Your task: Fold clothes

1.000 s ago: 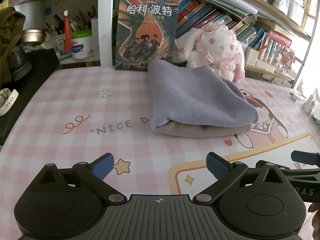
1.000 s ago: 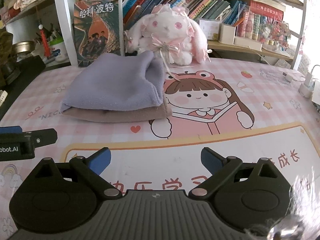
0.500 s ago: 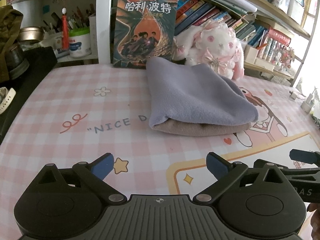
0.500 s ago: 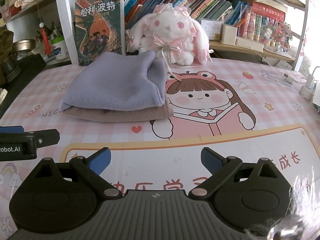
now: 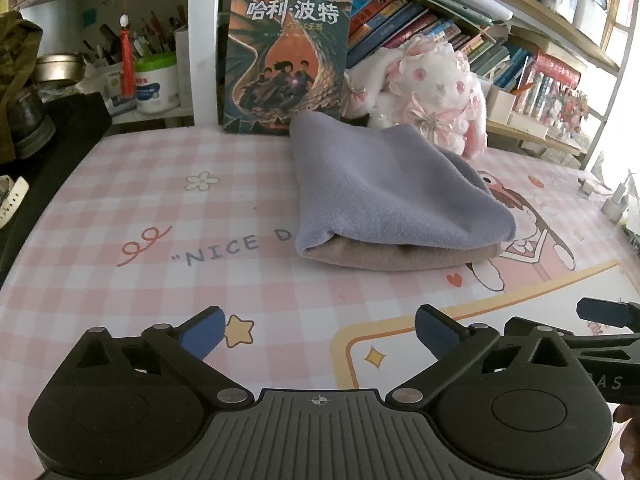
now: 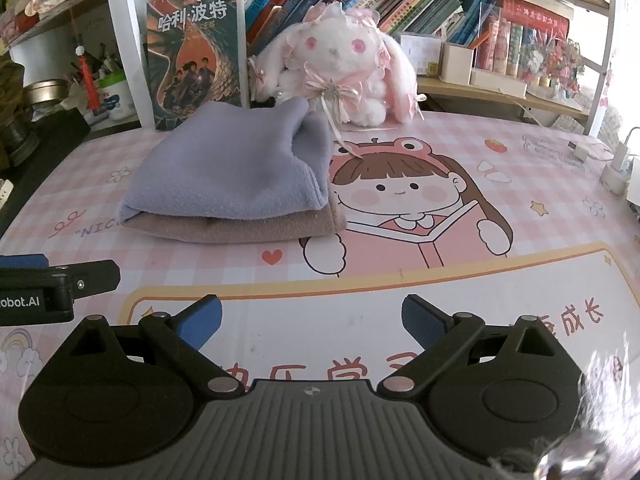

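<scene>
Hovering low over the pink mat [image 5: 132,184], left gripper [image 5: 318,330] and right gripper [image 6: 310,320] both spread wide, gripping nothing. Lying well ahead of the jaws, clear of both: lilac cloth [image 5: 384,188] stacked on beige cloth [image 5: 400,258], each already folded into a neat bundle. Looking like the folding is done, nothing more showing to fold.

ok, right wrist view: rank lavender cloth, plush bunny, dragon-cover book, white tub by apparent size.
1. lavender cloth, widest, though nearest to the camera
2. plush bunny and dragon-cover book: too alike to rank
3. white tub, plainly smallest, partly hidden on the shelf
</scene>
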